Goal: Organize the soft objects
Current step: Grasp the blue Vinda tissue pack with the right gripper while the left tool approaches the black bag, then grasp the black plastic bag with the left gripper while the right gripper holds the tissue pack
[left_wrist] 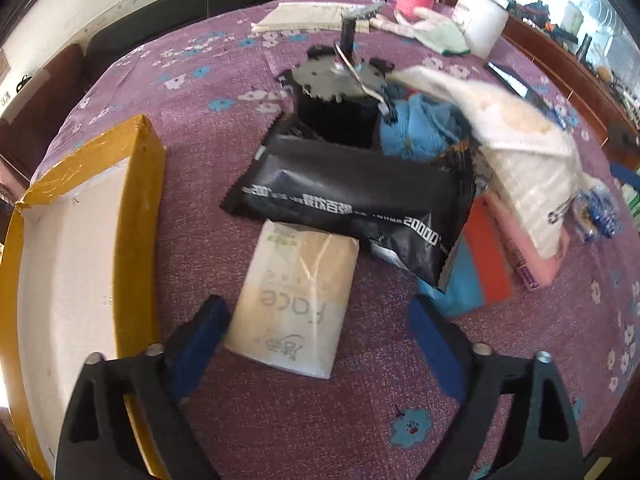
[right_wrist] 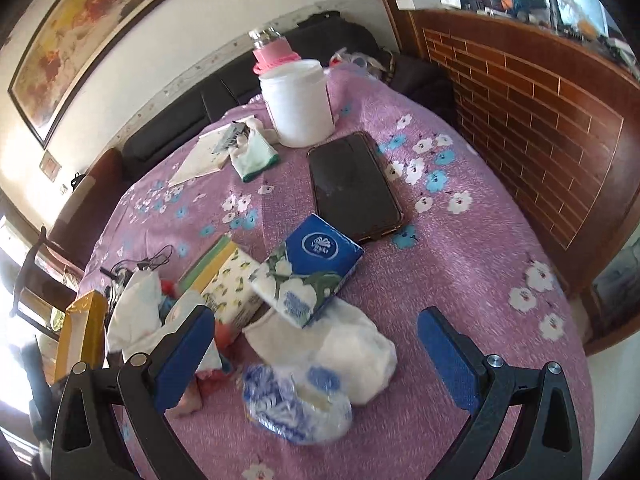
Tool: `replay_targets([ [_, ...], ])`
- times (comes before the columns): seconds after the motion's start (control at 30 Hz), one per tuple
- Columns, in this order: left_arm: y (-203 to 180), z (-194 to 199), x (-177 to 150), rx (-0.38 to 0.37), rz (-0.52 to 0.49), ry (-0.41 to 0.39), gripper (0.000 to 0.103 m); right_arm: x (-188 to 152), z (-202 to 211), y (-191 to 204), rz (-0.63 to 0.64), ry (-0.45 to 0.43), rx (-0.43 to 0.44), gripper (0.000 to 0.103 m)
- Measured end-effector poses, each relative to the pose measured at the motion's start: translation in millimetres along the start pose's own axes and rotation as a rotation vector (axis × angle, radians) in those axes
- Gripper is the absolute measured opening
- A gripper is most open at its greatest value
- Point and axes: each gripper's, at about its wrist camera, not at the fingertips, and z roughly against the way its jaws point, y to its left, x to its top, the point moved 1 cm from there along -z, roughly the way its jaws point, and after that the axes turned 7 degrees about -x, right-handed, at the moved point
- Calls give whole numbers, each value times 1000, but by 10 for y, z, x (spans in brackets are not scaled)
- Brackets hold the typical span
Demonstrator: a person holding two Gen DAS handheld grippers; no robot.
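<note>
Over purple tablecloth (left_wrist: 224, 128), left gripper (left_wrist: 316, 344) hangs wide, empty, w/ "face" tissue pack (left_wrist: 296, 304) between fingers. Black pack (left_wrist: 352, 200) lies just beyond. Right gripper (right_wrist: 316, 356) wide, empty, above blue-white bag (right_wrist: 296, 404); phone (right_wrist: 352, 184) farther off.

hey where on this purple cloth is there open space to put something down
Bare cloth lies right of the phone and blue tissue pack, toward the brick panel. Another strip runs between the yellow box and the face tissue pack. The pile around the black packet is crowded.
</note>
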Motion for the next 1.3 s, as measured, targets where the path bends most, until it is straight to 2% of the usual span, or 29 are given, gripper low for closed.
replay_targets([
  [0.07, -10, -23, 23, -1, 2, 3, 103, 94, -167, 12, -27, 55, 22, 102],
  [0.17, -7, -39, 43, 2, 4, -14, 103, 213, -422, 53, -70, 127, 36, 102],
  [0.37, -33, -42, 24, 41, 2, -121, 103, 272, -675, 165, -104, 182, 11, 101],
  [0.47, -27, -49, 52, 37, 7, -109, 103, 246, -746, 212, -97, 198, -25, 84],
  [0.5, -25, -43, 49, 36, 7, -113, 103, 242, -729, 243, -75, 185, -53, 70],
  [0.53, -29, -28, 37, 40, 2, -126, 99, 239, -737, 269, -56, 193, -50, 70],
  [0.6, -22, 38, 13, 64, 13, -149, 79, 218, -673, 291, -44, 179, -31, 70],
  [0.67, 32, 121, 17, 61, 35, -160, 46, 207, -543, 301, -30, 140, -35, 70],
  [0.77, 122, 212, 21, -18, 77, -162, 46, 214, -332, 309, -11, 87, -29, 70],
  [0.93, 151, 238, -26, 39, 64, -190, 48, 161, -11, 340, 15, 35, -13, 70],
  [1.07, 427, 306, -45, 51, 201, -219, 49, 51, 191, 366, 47, 9, -18, 70],
  [1.2, 587, 304, -43, 106, 289, -212, 49, -61, 323, 377, 54, 0, 6, 70],
  [1.3, 739, 324, -23, 102, 373, -237, 49, -116, 380, 410, 62, -5, 20, 70],
])
